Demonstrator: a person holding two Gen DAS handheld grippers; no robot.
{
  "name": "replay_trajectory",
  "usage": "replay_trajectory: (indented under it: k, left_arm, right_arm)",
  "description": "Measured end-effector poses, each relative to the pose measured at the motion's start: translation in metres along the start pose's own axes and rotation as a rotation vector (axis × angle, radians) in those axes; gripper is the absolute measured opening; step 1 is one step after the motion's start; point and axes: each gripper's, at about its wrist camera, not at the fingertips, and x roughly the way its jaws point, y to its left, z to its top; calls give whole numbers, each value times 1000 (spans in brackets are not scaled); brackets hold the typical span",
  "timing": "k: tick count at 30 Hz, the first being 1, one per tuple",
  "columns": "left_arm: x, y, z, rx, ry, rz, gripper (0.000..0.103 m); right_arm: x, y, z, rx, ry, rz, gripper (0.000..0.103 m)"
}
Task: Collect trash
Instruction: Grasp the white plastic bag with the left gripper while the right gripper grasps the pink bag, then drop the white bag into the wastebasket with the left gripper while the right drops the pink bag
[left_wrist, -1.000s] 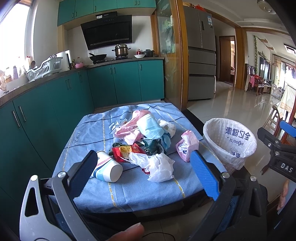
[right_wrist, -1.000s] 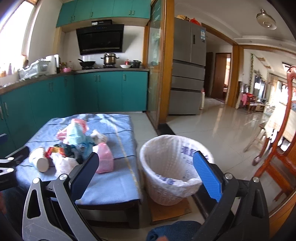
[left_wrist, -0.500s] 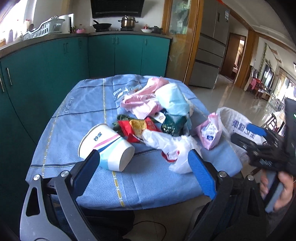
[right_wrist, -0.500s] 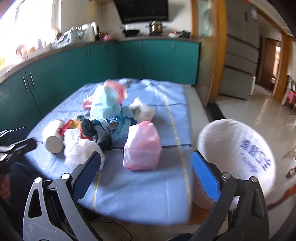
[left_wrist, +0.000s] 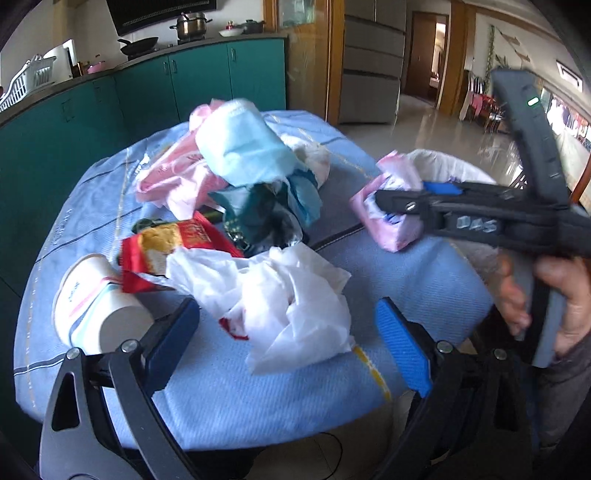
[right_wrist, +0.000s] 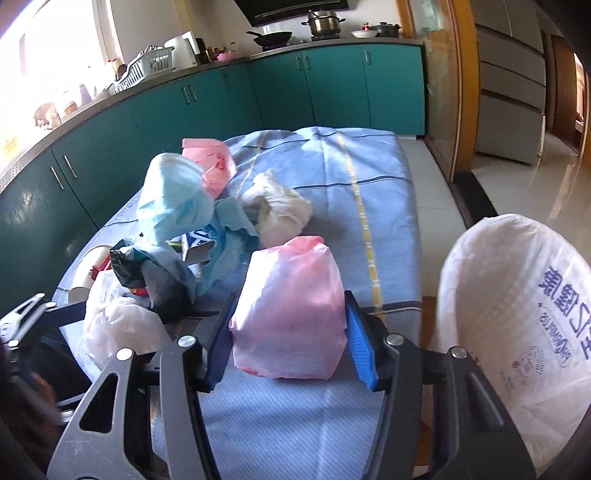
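Trash (left_wrist: 258, 206) litters the table beside a white-lined bin (right_wrist: 517, 332).

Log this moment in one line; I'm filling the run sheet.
right tongs: closing around pink plastic tissue pack | left tongs: narrowing, open over crumpled white plastic bag | white-lined bin: beside table

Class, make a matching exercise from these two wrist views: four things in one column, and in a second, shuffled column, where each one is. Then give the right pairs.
Things:
1. pink packet
2. paper cup
3. white plastic bag
4. lined bin

Places:
A. on its side at the cloth's left edge
B. on the floor beside the table
C. between the right gripper's pads
D. between the left gripper's open pads

Pairs: 1-C, 2-A, 3-D, 4-B
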Motion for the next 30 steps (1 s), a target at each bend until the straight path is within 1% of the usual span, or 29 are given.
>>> replay_trajectory:
  k: [2, 4, 5, 6, 8, 10, 13, 16, 18, 20, 21, 23, 25, 26, 27, 28, 29, 30]
  left_arm:
    - [11, 2, 2, -4, 30, 8, 60]
    - [14, 8, 4, -37, 28, -17, 54]
    - [13, 11, 7, -49, 23, -26, 48]
    - [12, 12, 9, -54, 18, -30, 45]
    - [-1, 16, 17, -60, -22, -35, 45]
    - [-20, 18, 27, -48, -80, -35, 45]
    - [-42, 22, 39, -32, -151, -20, 45]
    - [-53, 34, 52, -53, -205, -10, 45]
    - [-60, 38, 70, -54, -232, -29, 45]
    - [-64, 34, 86, -33, -260, -47, 45]
    - [-66, 28, 96, -15, -276, -53, 45]
    - [-63, 10, 125, 28, -303, -73, 45]
    - [-56, -12, 147, 63, -315, -108, 45]
    - [-48, -24, 155, 77, -313, -139, 45]
    - [-37, -38, 164, 91, -299, -188, 45]
    - [-30, -49, 164, 99, -290, -221, 45]
    - [-19, -63, 165, 111, -277, -261, 45]
    - [-9, -75, 164, 124, -267, -285, 45]
  right_arm:
    - [-2, -4, -1, -9, -5, -21, 55]
    - [-6, -7, -2, -9, -9, -15, 55]
    - [-8, -8, -2, -8, -12, -12, 55]
    - [-11, -7, -1, -5, -21, -11, 55]
    - [-16, -10, 0, -1, -42, -4, 55]
    - [-27, -13, 0, 8, -67, 2, 55]
    - [-35, -17, 2, 27, -95, 2, 55]
    - [-40, -22, 3, 46, -109, -8, 55]
    - [-49, -27, 10, 44, -132, -50, 55]
    - [-67, -36, 27, 53, -182, -117, 55]
    - [-77, -44, 42, 68, -204, -145, 55]
    - [-89, -62, 64, 98, -233, -188, 55]
    - [-95, -76, 76, 87, -272, -288, 55]
    - [-97, -87, 75, 92, -290, -361, 55]
    - [-97, -96, 72, 110, -291, -386, 55]
    - [-94, -111, 61, 149, -278, -384, 55]
    - [-86, -131, 46, 208, -242, -379, 55]
    - [-82, -141, 38, 240, -214, -388, 55]
